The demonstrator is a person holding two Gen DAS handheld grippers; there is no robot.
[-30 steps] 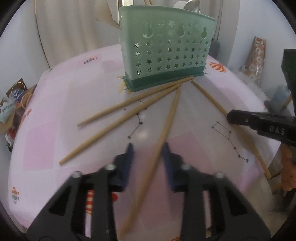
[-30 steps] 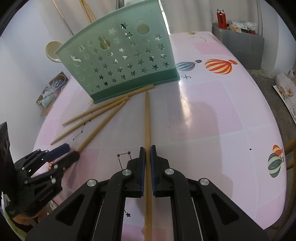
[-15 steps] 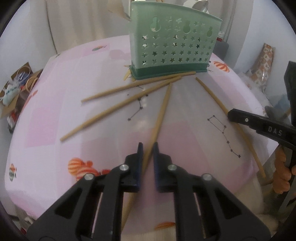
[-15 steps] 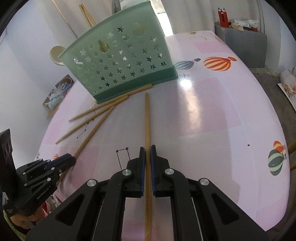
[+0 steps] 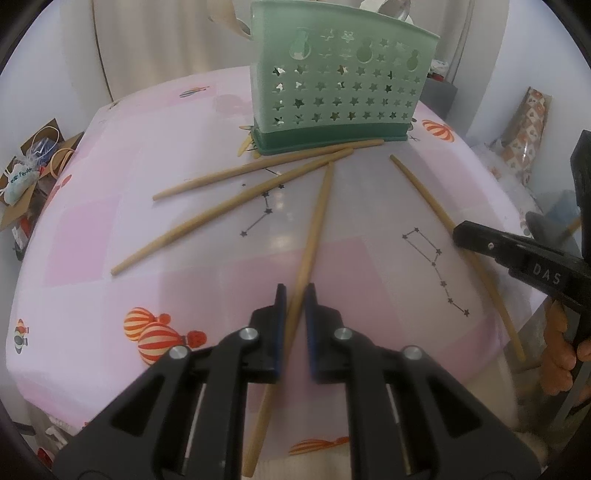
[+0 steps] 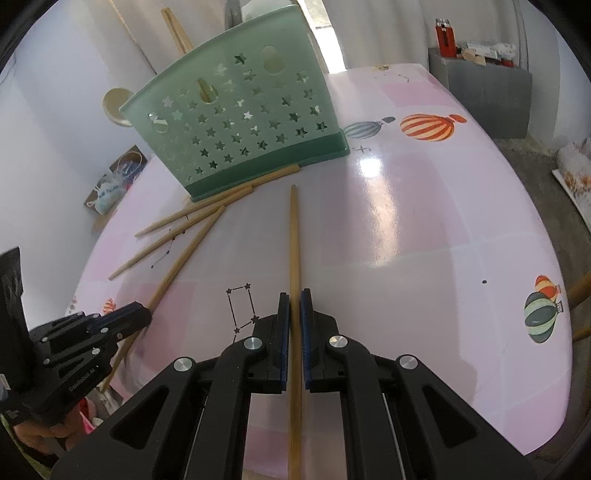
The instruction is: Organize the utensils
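While each tongs clamps 1 chopstick, left tongs point(image 5: 294, 291), right tongs point(image 6: 292, 299), 4 chopsticks total point(image 5: 314, 229), 1 green caddy point(image 5: 340, 92).

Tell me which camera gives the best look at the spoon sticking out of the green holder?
The left wrist view: the metal spoon bowl shows above the green holder rim, though cut by the frame edge. In the right wrist view only a grey sliver rises behind the holder, too little to identify.

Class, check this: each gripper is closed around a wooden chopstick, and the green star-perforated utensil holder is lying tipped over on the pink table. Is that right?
One error: the green star-perforated utensil holder stands upright on the pink table, as the left wrist view shows. The rest holds: the left gripper and right gripper each clamp a wooden chopstick.
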